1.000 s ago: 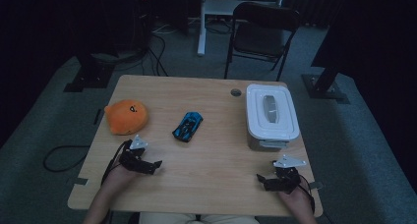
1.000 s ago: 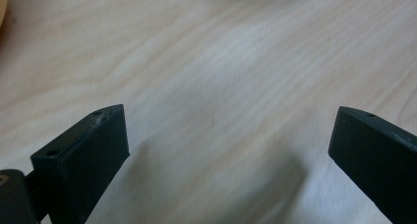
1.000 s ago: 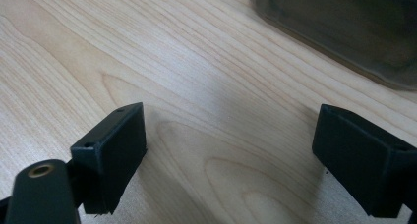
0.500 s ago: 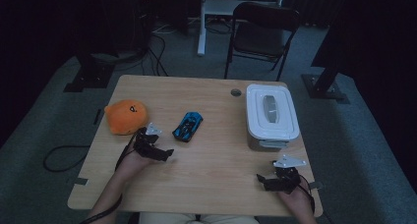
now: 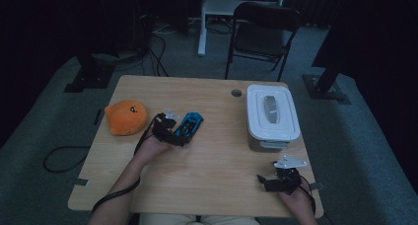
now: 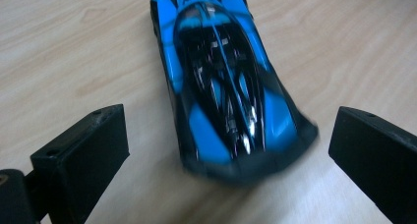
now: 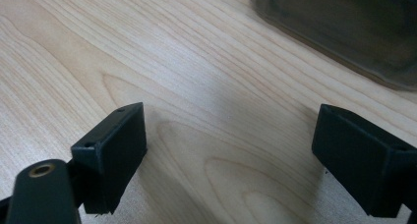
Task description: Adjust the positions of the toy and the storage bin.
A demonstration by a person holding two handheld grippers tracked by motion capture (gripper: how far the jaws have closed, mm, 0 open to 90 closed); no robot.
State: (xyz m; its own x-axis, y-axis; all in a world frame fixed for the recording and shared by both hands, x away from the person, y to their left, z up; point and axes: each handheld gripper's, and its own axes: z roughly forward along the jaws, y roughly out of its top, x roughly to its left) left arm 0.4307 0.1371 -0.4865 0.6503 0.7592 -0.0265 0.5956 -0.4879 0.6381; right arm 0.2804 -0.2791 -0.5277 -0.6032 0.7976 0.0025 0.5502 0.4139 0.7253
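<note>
Light wood table (image 5: pixel 212 161), three things sitting on it

Orange plush toy (image 5: pixel 126 117) at the left of the frame, blue toy car (image 5: pixel 191 124) just right of it near the middle, and a white lidded box (image 5: pixel 271 116) over at the right edge. There's a small round hole (image 5: pixel 236 93) in the top near the far edge.

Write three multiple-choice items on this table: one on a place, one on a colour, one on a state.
1. Where is the left gripper?
A. at the toy car
B. on the box
C. at the plush

2. What colour is the plush?
A. green
B. orange
C. white

3. How is the box?
A. lid off
B. tipped over
C. lid on

Answers:
1 A: its open jaws flank the car in the left gripper view.
2 B: it shows orange in the high view.
3 C: the white lid sits on top of it.
</note>
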